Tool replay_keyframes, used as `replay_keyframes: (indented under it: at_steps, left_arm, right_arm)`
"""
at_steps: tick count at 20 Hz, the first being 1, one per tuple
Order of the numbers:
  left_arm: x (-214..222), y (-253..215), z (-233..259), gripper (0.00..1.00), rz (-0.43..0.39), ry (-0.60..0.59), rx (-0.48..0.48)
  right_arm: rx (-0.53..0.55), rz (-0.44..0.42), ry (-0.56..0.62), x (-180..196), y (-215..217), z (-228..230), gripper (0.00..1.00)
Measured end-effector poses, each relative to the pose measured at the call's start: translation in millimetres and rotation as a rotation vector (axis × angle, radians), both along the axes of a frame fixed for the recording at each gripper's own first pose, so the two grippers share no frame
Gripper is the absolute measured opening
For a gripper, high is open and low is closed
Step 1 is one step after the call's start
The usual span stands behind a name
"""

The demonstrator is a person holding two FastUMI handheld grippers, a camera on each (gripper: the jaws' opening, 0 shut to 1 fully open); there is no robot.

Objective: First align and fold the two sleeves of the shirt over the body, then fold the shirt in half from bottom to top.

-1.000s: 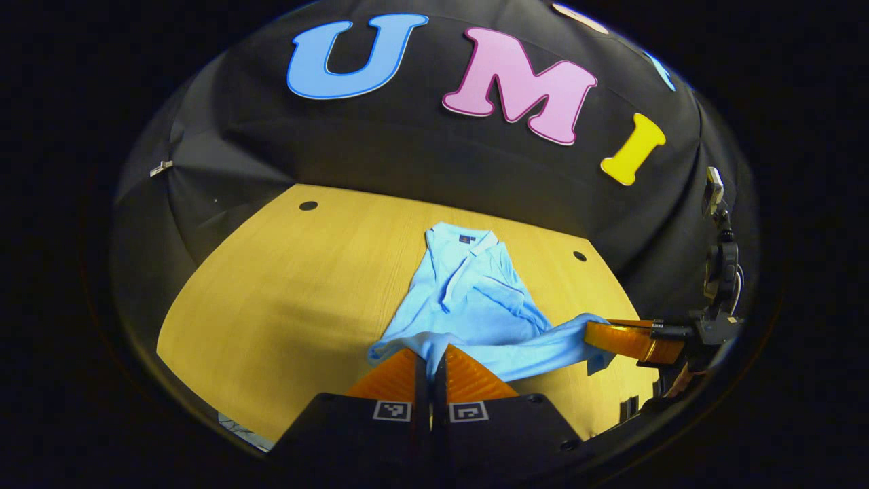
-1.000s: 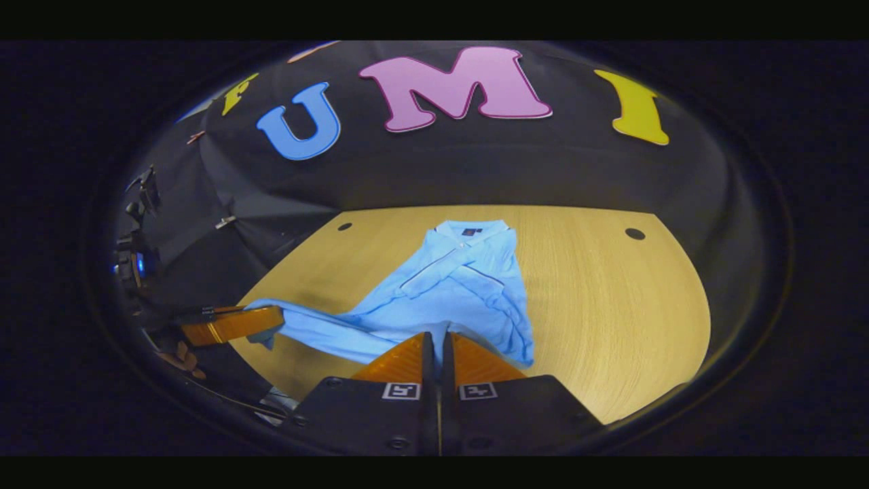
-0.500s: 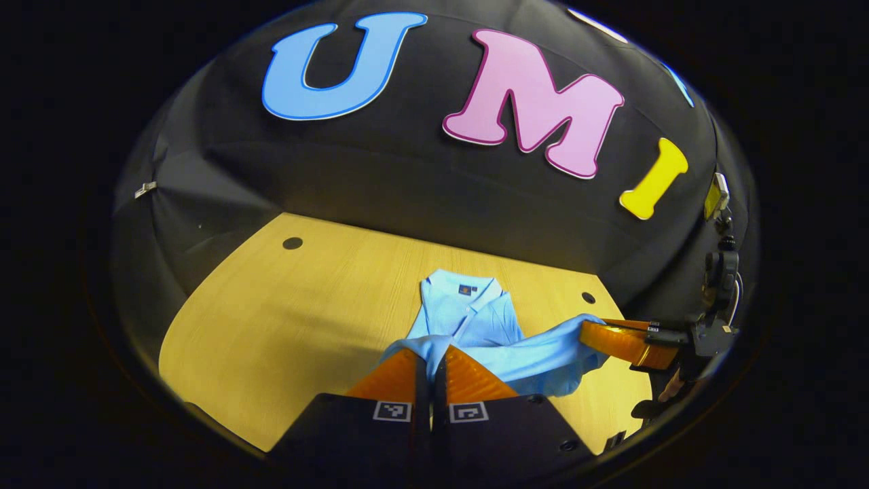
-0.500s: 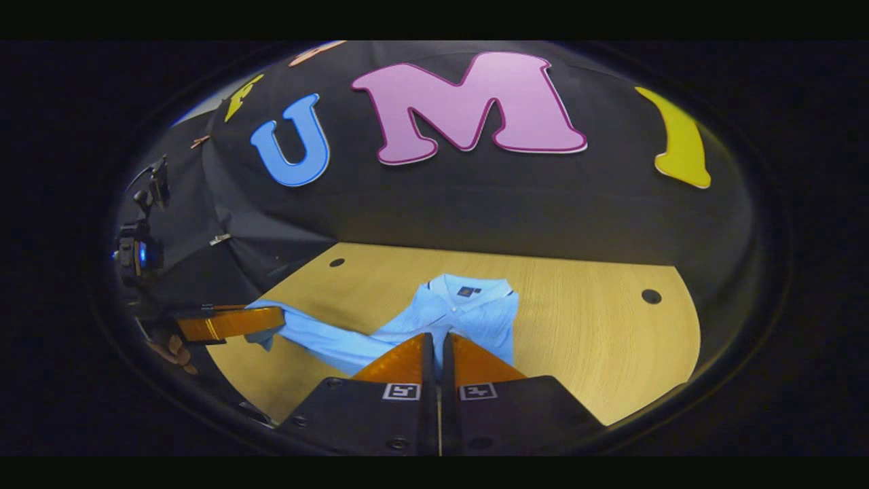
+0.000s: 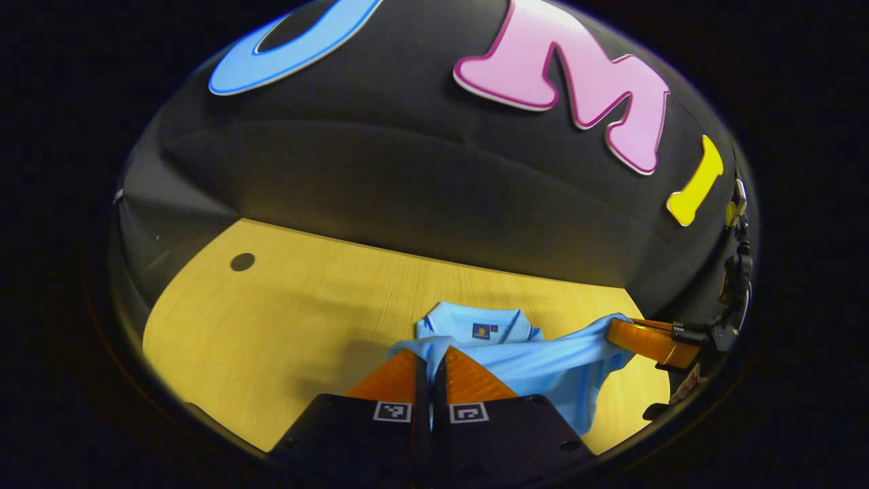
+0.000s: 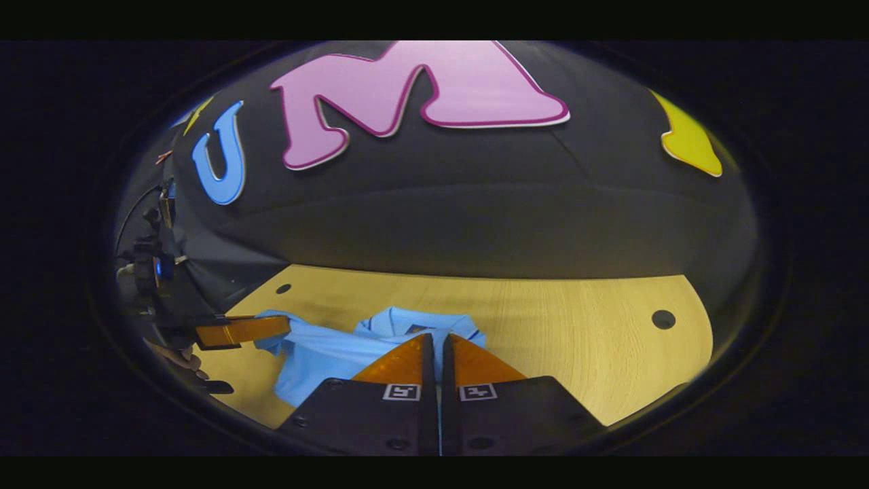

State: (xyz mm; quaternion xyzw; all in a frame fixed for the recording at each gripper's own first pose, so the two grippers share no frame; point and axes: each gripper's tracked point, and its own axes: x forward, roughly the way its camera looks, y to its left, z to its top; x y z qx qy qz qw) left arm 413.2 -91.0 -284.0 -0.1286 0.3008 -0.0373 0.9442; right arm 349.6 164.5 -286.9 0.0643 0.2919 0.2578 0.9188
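Left hand-held gripper (image 5: 430,363) clamped on shirt (image 5: 536,360) hem corner; right hand-held gripper (image 6: 438,353) clamped likewise. Shirt just ahead on surface (image 5: 285,319), collar (image 5: 475,324) beyond. Advice: keep hem level, taut; lay corners at shoulders.

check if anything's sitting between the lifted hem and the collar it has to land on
Nothing visible does. Both grippers, left and right, are shut on the shirt hem, and the collar just beyond shows bare.
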Motion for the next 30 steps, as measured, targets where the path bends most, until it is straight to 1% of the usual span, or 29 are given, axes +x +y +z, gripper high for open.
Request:
replay_keyframes:
  at_steps: [1,2,3,5,6,8,9,10,13,16,18,21,24,27,28,30]
  left_arm:
    - [13.7,-2.1,-13.8,0.06,-0.014,0.003,0.004]
    - [25.2,-3.8,-28.7,0.06,-0.021,0.015,0.014]
    - [35.7,-3.5,-41.6,0.06,-0.018,0.023,0.026]
    - [49.2,3.4,-60.5,0.15,0.008,0.018,0.069]
    - [52.7,5.0,-64.8,0.32,0.011,0.013,0.082]
    - [53.7,10.3,-57.1,0.66,0.036,-0.012,0.102]
    - [47.0,12.9,-36.5,0.83,0.035,-0.045,0.098]
    - [49.1,13.2,-28.9,1.0,0.051,-0.085,0.102]
    - [30.9,15.9,21.4,0.97,0.074,-0.193,0.109]
    - [-4.4,18.1,77.1,0.97,0.081,-0.299,0.159]
    - [-35.5,13.2,113.2,0.97,0.066,-0.36,0.175]
    - [-97.4,6.5,159.1,0.97,0.058,-0.418,0.168]
    - [-165.6,5.8,192.8,0.97,0.051,-0.475,0.163]
    - [-232.4,8.1,209.3,0.97,0.048,-0.486,0.188]
    - [-252.6,8.0,212.8,0.97,0.051,-0.488,0.182]
    - [-290.9,8.4,215.9,0.97,0.085,-0.486,0.142]
  right_arm:
    - [-0.014,-0.005,-0.002,11.1,0.7,-13.2,0.06]
    - [-0.029,-0.012,0.003,17.7,1.0,-28.6,0.0]
    - [-0.04,-0.02,0.015,23.3,2.1,-44.6,0.03]
    - [-0.094,-0.05,0.038,33.4,-0.9,-78.8,0.11]
    - [-0.104,-0.064,0.045,36.4,-7.0,-85.4,0.28]
    - [-0.089,-0.103,0.041,40.2,-14.6,-83.5,0.64]
    - [-0.07,-0.121,0.025,41.0,-20.5,-73.1,0.82]
    - [-0.067,-0.141,0.007,42.0,-26.1,-66.7,1.0]
    - [-0.085,-0.179,-0.064,32.5,-47.7,-35.3,0.98]
    - [-0.092,-0.21,-0.121,4.0,-64.6,3.6,0.98]
    - [-0.077,-0.239,-0.157,-20.6,-74.7,33.1,0.98]
    - [-0.043,-0.266,-0.217,-70.0,-87.3,85.4,0.98]
    - [-0.033,-0.263,-0.269,-127.2,-97.9,131.9,0.98]
    - [-0.017,-0.256,-0.3,-179.6,-104.5,167.4,0.98]
    - [-0.016,-0.252,-0.312,-196.8,-107.3,175.7,0.98]
    - [-0.019,-0.229,-0.316,-226.8,-107.7,184.9,0.98]
